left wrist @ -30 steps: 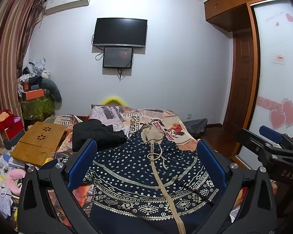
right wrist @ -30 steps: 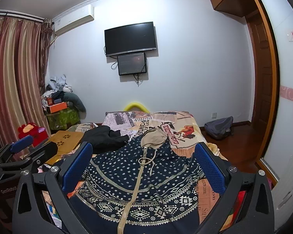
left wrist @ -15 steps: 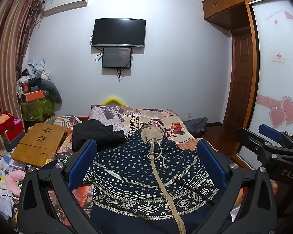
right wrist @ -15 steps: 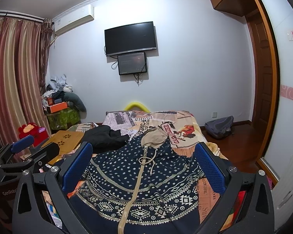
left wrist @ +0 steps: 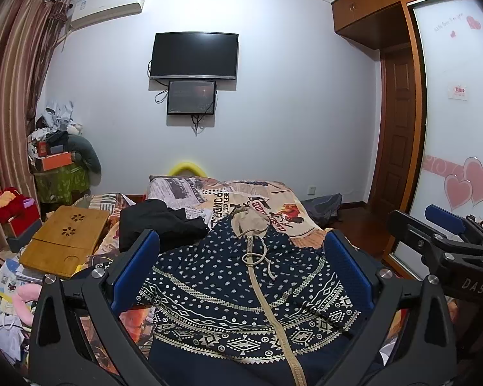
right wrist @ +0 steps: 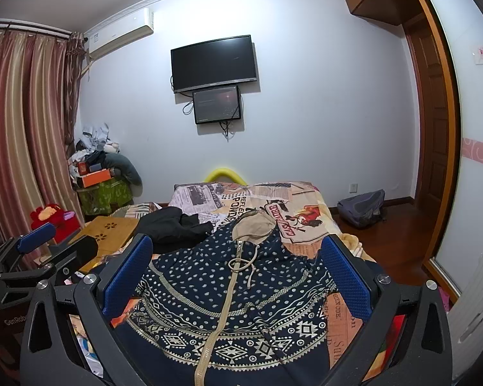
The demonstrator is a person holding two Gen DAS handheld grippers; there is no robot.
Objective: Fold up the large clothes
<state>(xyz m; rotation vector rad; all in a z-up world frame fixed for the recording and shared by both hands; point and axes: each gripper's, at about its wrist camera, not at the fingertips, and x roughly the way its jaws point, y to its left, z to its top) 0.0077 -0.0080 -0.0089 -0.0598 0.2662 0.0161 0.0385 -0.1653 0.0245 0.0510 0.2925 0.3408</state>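
A navy hooded jacket with white dots, patterned bands, a beige zipper and a beige hood lies spread flat on the bed, hood away from me. It also shows in the right wrist view. My left gripper is open and empty above its lower part. My right gripper is open and empty above it too. The right gripper shows at the right edge of the left view; the left gripper shows at the left edge of the right view.
A black garment lies on the bed left of the jacket. A wooden lap table and clutter sit at the left. A grey bag lies on the floor at the right, near the wardrobe.
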